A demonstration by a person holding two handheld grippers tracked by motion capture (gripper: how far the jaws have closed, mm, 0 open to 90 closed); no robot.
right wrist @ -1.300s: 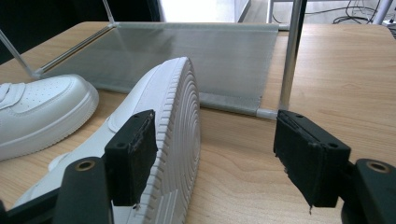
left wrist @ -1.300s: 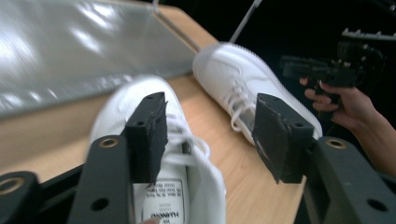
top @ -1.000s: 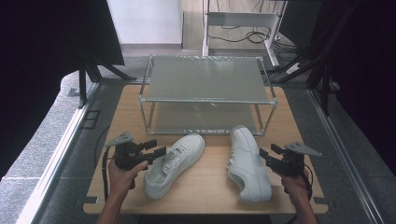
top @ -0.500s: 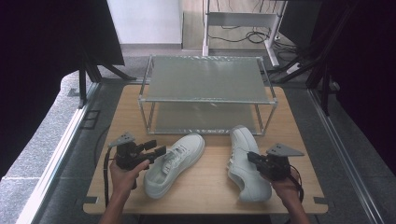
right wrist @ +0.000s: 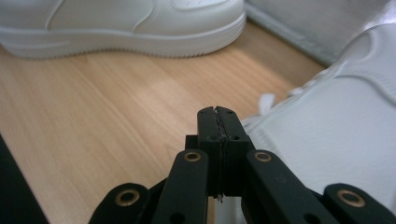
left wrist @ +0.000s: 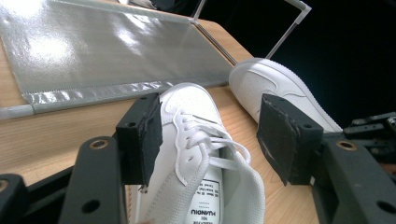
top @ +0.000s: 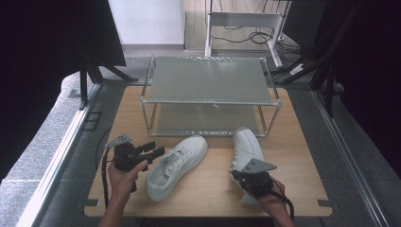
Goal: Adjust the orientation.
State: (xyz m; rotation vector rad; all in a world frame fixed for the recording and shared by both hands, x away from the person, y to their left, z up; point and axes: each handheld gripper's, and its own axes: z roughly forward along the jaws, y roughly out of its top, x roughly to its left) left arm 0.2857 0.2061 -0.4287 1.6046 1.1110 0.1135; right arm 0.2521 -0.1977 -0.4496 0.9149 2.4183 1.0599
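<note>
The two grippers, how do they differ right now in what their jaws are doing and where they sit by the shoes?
The left gripper has its jaws wide open, one on each side of the left shoe; the right gripper has its jaws pressed shut with nothing visible between them. The left gripper points at its shoe's collar and tongue, while the right gripper sits over the heel end of the right shoe. Both are hand-held, black, low over the wooden table.

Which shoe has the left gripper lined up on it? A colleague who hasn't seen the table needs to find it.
On the wooden table, look in front of the two-tier metal rack. Two white sneakers lie there; it is the left sneaker, angled with its toe toward the rack. Unlike the right sneaker, its heel sits between the open left gripper fingers.
</note>
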